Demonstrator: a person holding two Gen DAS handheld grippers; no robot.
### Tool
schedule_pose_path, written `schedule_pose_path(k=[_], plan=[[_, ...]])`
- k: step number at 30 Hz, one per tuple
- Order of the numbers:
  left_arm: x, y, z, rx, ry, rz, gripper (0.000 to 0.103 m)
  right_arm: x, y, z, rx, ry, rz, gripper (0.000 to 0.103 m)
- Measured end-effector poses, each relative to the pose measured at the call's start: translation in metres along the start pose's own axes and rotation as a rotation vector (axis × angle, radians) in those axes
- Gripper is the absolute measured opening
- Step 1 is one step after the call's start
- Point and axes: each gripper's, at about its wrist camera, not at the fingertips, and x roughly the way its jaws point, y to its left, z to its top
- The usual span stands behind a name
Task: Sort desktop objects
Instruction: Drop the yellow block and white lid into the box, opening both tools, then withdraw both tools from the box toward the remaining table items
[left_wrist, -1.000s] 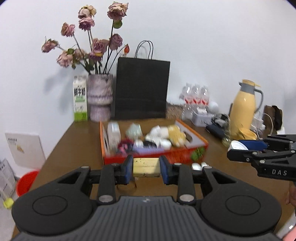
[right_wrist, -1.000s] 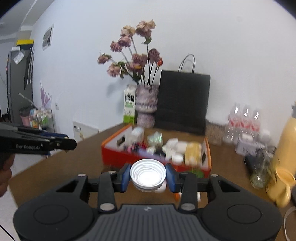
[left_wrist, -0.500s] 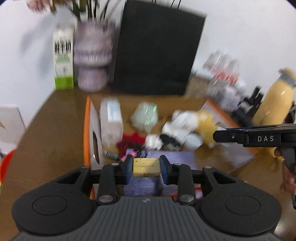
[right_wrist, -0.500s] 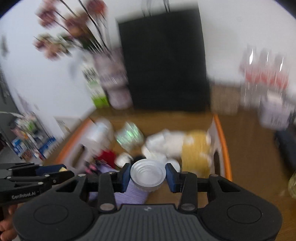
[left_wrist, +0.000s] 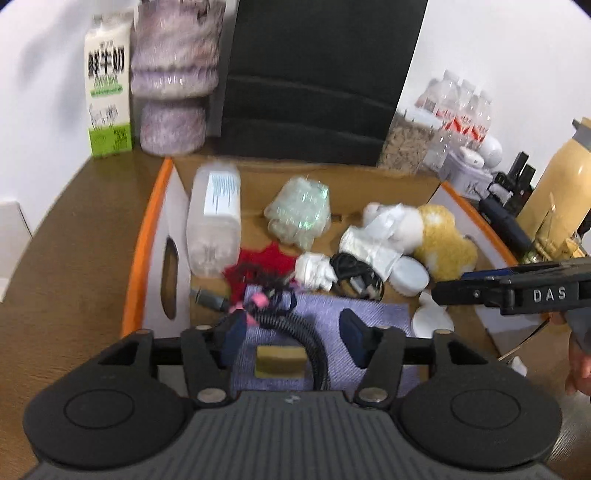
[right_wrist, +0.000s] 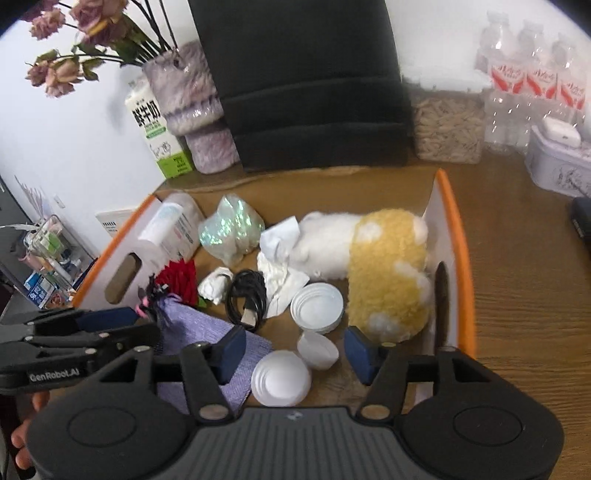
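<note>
Left jaws: left gripper is standing spread, gripping nothing.
Right jaws: right gripper is standing spread, gripping nothing.
Yellow rectangular block: is lying on the purple woven cloth, between the left fingers.
White ribbed plastic lid: is lying in the orange-rimmed cardboard tray, between the right fingers.
Surroundings: brown wooden table is bearing the tray.
</note>
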Motion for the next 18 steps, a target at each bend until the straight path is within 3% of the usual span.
schedule_pose_path(k=[2,6,13,18], plan=[[-0.009,-0.004,0.003,-0.001,-0.002,0.001,0.070,-0.011,0.004,-0.001,-0.015,-0.017,-0.012,0.068],[-0.022,-0.014,0.000,0.008,0.031,0.011,0.070,-0.036,0.008,-0.005,-0.025,-0.041,-0.005,0.069],[-0.073,-0.029,0.002,0.010,-0.028,0.043,0.070,-0.086,0.019,-0.012,-0.045,-0.096,-0.027,0.069],[-0.111,-0.036,0.000,-0.004,-0.049,0.060,0.072,-0.120,0.033,-0.027,-0.075,-0.118,-0.047,0.078]])
